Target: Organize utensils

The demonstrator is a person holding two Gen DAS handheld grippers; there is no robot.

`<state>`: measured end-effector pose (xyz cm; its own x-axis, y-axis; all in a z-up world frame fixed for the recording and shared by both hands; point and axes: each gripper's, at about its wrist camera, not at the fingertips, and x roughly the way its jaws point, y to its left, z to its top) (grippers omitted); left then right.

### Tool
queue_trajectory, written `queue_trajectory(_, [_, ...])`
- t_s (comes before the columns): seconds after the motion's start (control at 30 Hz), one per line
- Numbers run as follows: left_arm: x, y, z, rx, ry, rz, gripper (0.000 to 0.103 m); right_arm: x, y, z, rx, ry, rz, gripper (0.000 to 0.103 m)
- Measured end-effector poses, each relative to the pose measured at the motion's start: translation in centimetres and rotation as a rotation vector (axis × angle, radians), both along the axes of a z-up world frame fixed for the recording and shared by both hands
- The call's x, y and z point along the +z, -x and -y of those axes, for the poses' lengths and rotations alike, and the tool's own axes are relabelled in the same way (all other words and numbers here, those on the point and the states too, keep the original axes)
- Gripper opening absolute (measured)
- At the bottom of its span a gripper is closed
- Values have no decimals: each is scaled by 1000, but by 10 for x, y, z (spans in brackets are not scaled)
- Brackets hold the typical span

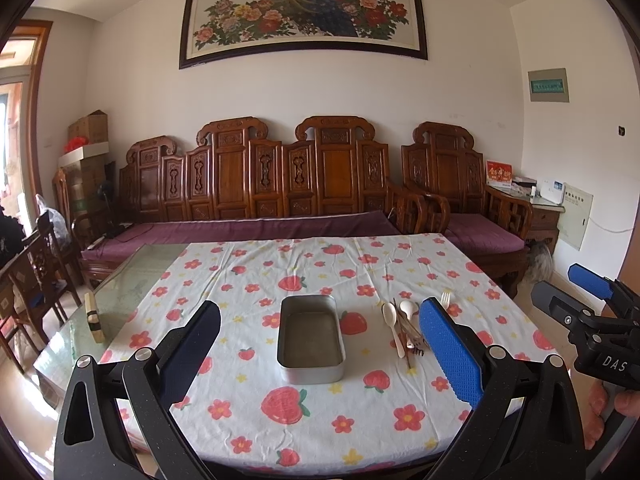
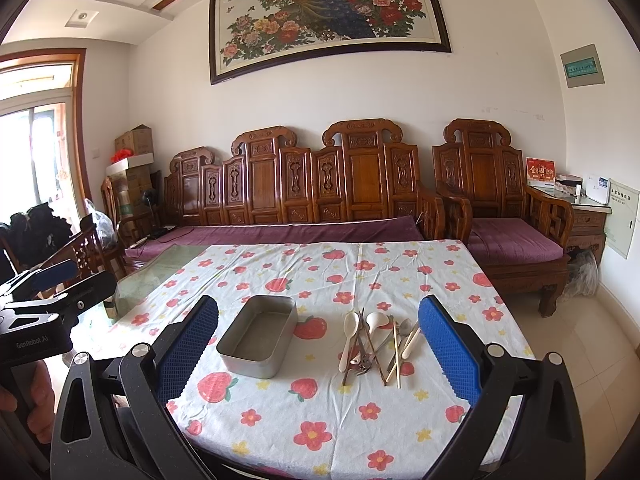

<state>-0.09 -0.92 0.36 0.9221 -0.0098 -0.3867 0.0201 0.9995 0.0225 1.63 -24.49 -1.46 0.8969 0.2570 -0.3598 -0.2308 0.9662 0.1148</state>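
Two handheld grippers hover above the near edge of a tabletop [image 2: 400, 432] covered in a cloth printed with strawberries and flowers. The left gripper [image 1: 320, 320] has its blue-padded fingers spread wide apart, with nothing between them; the right gripper [image 2: 318, 320] is likewise wide apart and holds nothing. A hand [image 2: 24, 400] grips the left tool's handle at the edge of the right wrist view.

Just beyond the fingers sits a rectangular metal tin [image 1: 311, 338] — shallow, with nothing inside — standing flat on the cloth. To its right, near but not touching it, lies a loose heap of utensils [image 2: 376, 346]: two white spoons [image 2: 349, 338], a metal spoon [image 2: 405, 326], a white fork [image 1: 445, 300], a metal fork and several chopsticks [image 2: 397, 350] crossing one another, handles mostly pointing toward the cameras.

On the bare glass at the tabletop's left edge rests a small wooden brush [image 1: 94, 318], well apart from the tin.

Behind the tabletop runs a carved wooden sofa [image 1: 256, 184] with purple cushions and a matching armchair [image 2: 492, 200] — above them, a framed peacock painting [image 1: 304, 12] on the white wall.
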Motion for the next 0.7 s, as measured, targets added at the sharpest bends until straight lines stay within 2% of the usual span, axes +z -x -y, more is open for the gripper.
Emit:
queue_trajectory(0.37, [-42,-42,1,-48,11,-122,97,-34,-35,11,-12,36,-58,100])
queue_trajectory(0.53, [-55,-64,13,-83,-20,-163,97,-54,-61,19,-3,68,-103,99])
queue_trajectory(0.7, [-73,-92,24,-124,-36,-213,97,-78,-98,31,13,99,-179,87])
